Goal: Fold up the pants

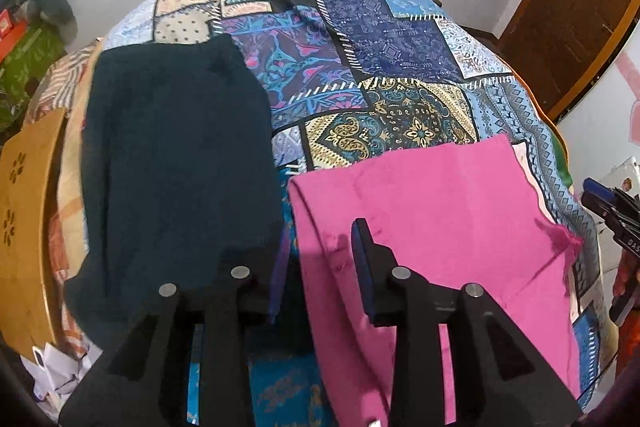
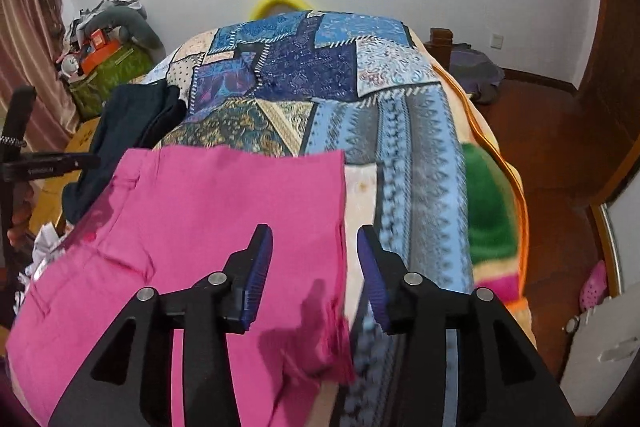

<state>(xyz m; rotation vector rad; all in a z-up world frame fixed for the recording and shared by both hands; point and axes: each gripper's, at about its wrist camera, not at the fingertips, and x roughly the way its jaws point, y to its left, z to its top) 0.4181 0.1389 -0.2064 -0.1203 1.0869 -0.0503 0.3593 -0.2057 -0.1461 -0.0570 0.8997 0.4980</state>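
Pink pants (image 1: 432, 211) lie folded flat on the patchwork bedspread (image 1: 400, 67) near its front edge; they also show in the right wrist view (image 2: 208, 223). My left gripper (image 1: 320, 267) is open and empty, above the left edge of the pink pants, between them and a dark teal folded garment (image 1: 176, 155). My right gripper (image 2: 316, 267) is open and empty, straddling the right edge of the pink pants without gripping it. The dark garment (image 2: 132, 119) sits left of the pink pants.
The bed's right side drops to a wooden floor (image 2: 552, 131). A green bag with clutter (image 2: 104, 71) stands left of the bed. A wooden board (image 1: 24, 227) stands at the left. The other gripper shows at the right edge (image 1: 616, 211).
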